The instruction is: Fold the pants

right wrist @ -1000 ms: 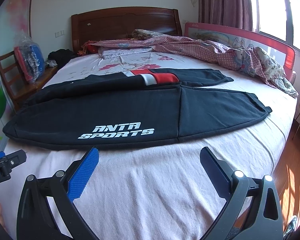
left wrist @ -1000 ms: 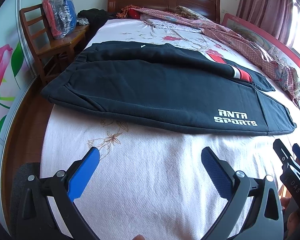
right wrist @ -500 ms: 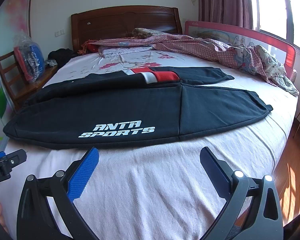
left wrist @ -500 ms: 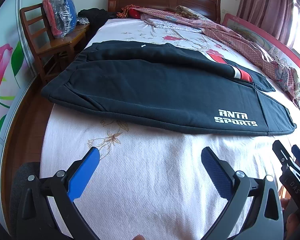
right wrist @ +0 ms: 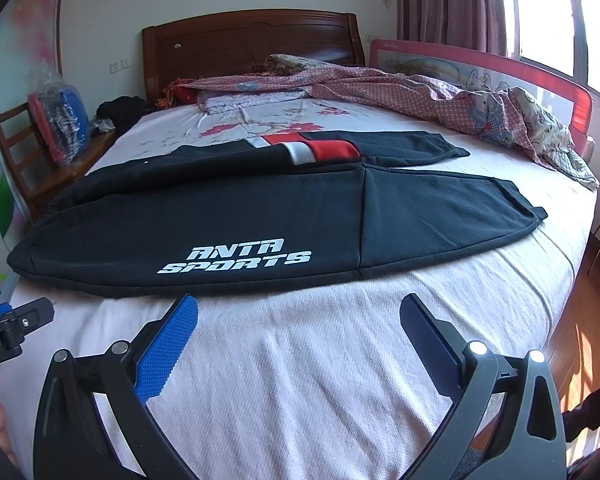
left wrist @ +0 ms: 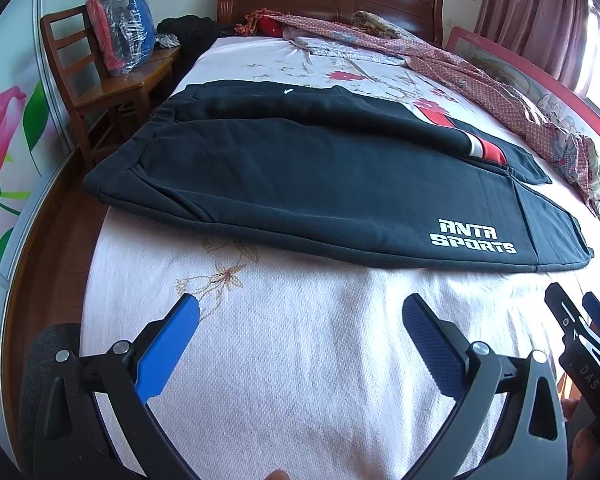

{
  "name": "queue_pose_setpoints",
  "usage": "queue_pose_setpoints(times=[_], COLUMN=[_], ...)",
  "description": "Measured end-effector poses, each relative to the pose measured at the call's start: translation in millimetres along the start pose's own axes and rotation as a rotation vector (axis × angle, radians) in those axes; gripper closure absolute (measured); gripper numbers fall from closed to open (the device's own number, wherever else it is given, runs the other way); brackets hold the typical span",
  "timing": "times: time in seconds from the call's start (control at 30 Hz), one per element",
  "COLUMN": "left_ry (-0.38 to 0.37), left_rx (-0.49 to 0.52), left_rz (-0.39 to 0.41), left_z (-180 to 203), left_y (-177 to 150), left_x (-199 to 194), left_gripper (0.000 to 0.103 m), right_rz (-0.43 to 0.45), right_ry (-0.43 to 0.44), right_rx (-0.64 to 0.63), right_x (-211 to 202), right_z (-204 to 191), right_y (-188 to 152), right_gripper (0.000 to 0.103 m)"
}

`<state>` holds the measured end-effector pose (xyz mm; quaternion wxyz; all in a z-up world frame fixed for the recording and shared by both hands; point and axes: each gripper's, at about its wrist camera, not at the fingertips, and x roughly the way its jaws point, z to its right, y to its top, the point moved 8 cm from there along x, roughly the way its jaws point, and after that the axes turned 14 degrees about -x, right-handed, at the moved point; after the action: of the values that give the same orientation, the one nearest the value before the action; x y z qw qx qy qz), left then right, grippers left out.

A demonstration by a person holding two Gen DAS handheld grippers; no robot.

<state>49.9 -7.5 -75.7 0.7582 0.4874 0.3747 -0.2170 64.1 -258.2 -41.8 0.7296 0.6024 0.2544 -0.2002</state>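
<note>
Left wrist and right wrist: both grippers spread above the bed, pants laid flat

Left wrist view, from left to right: a chair [left wrist: 100,92] stands beside the bed's left edge with a bag [left wrist: 120,32] on its seat. The left gripper [left wrist: 300,320] hovers over the bare sheet at the bed's near edge, fingers [left wrist: 168,352] spread wide and holding nothing. Beyond it, the pants [left wrist: 320,184] lie flat across the bed [left wrist: 300,380], waistband at the left edge, cuffs toward the right edge. White lettering sits on the nearer leg, a red and white stripe on the farther one. A quilt [left wrist: 480,80] is bunched along the far right edge, against the rail [left wrist: 540,80]. At the frame's right, the right gripper [left wrist: 580,332] shows in part.

Right wrist view: the left gripper's tip [right wrist: 16,324] peeks in at the left. The right gripper [right wrist: 298,312] is also released, fingers [right wrist: 168,352] apart above the sheet, just short of the pants' [right wrist: 260,216] near hem. The headboard [right wrist: 252,48] closes the far end.
</note>
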Motion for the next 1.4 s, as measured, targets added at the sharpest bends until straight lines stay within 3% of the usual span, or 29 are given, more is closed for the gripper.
queue_pose_setpoints(times=[1.4], left_ry=[0.002], left_rx=[-0.002], left_rz=[-0.006], left_z=[0.8], left_y=[-1.0], left_x=[0.4], left_gripper=[0.002], right_rz=[-0.011], right_ry=[0.006], right_rx=[0.005], right_x=[0.8], right_z=[-0.5], right_y=[-2.6], right_gripper=[0.003])
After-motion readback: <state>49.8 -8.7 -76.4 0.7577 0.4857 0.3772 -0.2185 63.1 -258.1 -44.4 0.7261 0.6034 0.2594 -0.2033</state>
